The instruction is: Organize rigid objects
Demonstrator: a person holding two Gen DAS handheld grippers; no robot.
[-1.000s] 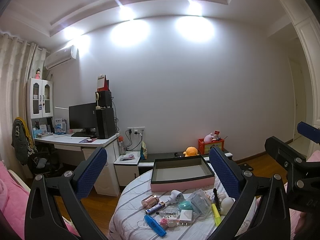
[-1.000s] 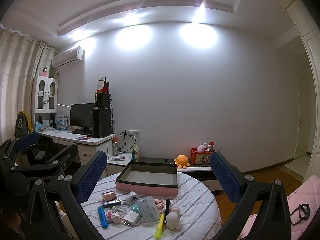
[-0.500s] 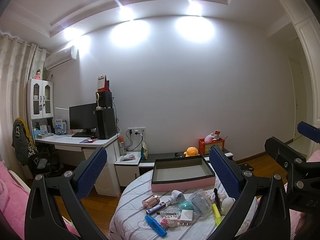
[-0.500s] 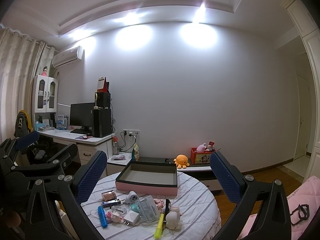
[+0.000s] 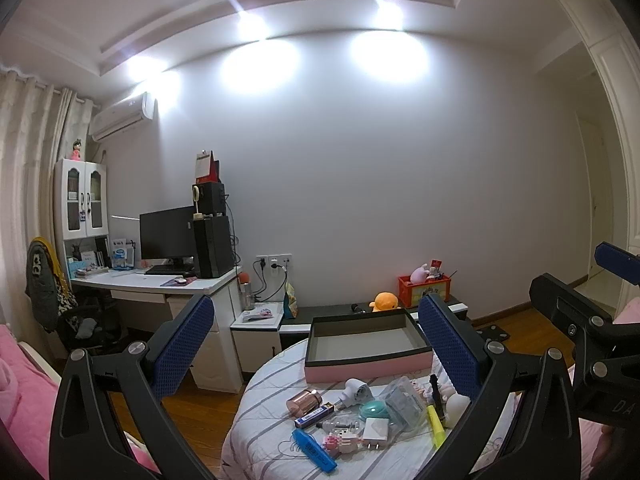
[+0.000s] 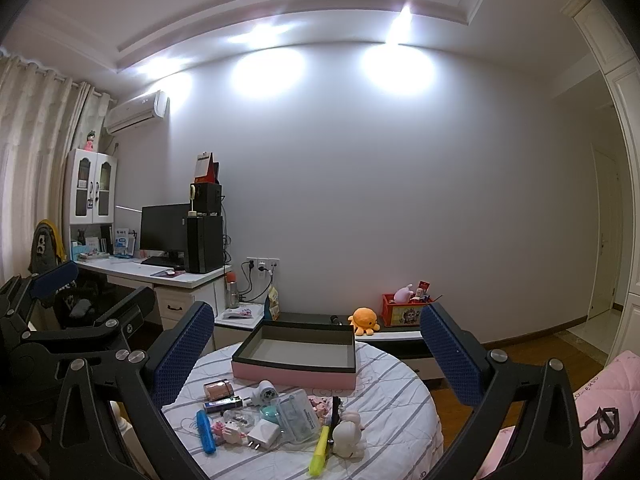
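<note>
Two grippers, both held above the near edge of the table, neither touching anything.
- Left gripper (image 5: 316, 344): blue-padded fingers spread wide, nothing between them.
- Right gripper (image 6: 318, 350): fingers likewise wide apart and empty. Its black frame also shows at the right edge of the left wrist view.

One round table (image 6: 404, 396) with a striped white cloth. On it, left to right in the right wrist view:
- One blue marker (image 6: 205, 432), lying flat at the left of the pile.
- One copper-coloured cylinder (image 6: 218, 389), on its side, near the box.
- One dark battery-like stick (image 6: 223, 403), just below the cylinder.
- One small pink-and-white block toy (image 6: 229, 431); details too small to tell.
- One white travel plug (image 6: 267, 392), round face up.
- One white charger (image 6: 264, 434), prongs toward the camera.
- One teal round case (image 6: 269, 411), partly hidden behind the clear packet.
- One clear plastic packet (image 6: 298, 420); contents unreadable.
- One yellow highlighter (image 6: 319, 455), nearest the camera.
- One thin black pen-like item (image 6: 335, 405), partly hidden behind the figure.
- One white rabbit-like figure (image 6: 348, 436), upright.

One open pink box (image 6: 296, 358) with a dark rim, empty, at the far side of the table behind the pile.
</note>
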